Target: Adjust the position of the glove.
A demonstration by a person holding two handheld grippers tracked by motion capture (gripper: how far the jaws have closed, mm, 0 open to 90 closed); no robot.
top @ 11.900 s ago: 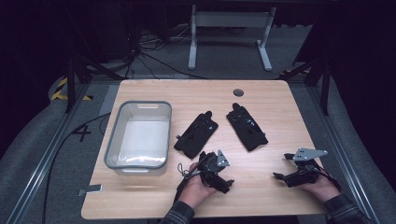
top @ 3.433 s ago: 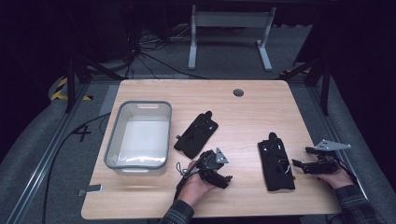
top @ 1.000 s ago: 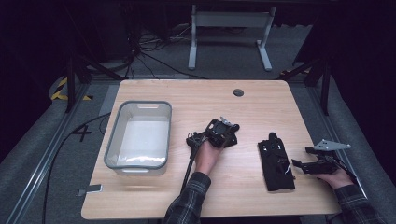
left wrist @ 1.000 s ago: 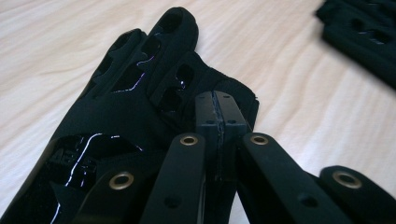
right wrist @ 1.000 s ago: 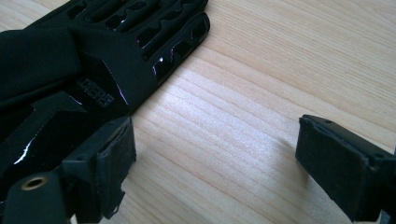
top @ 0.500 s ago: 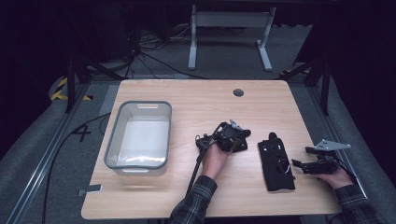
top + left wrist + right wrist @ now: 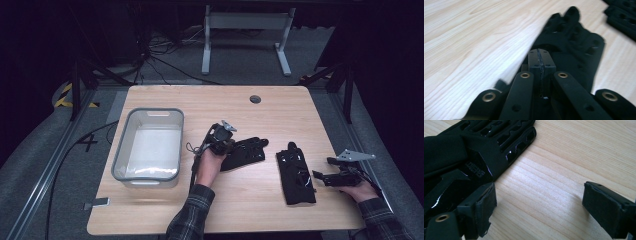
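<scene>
Two black gloves lie on the wooden table (image 7: 210, 210). My left gripper (image 7: 231, 145) is shut on the near edge of the left glove (image 7: 247, 152), which stretches away to the right of it. In the left gripper view the pads of my left gripper (image 7: 540, 60) meet, with that glove (image 7: 574, 42) spread out beyond them. The other glove (image 7: 296, 175) lies flat at the right. My right gripper (image 7: 320, 176) rests just right of it, open. In the right gripper view, my right gripper (image 7: 539, 205) has bare wood between its jaws and that glove (image 7: 474, 145) lies at the upper left.
A clear plastic bin (image 7: 150, 112) stands on the left half of the table. A round cable hole (image 7: 255, 99) sits near the far edge. The second glove's fingers (image 7: 624, 12) show at the top right of the left gripper view.
My left gripper has moved to the right, and the left glove has slid and turned along with it, closer to the other glove. The right hand has stayed put.
</scene>
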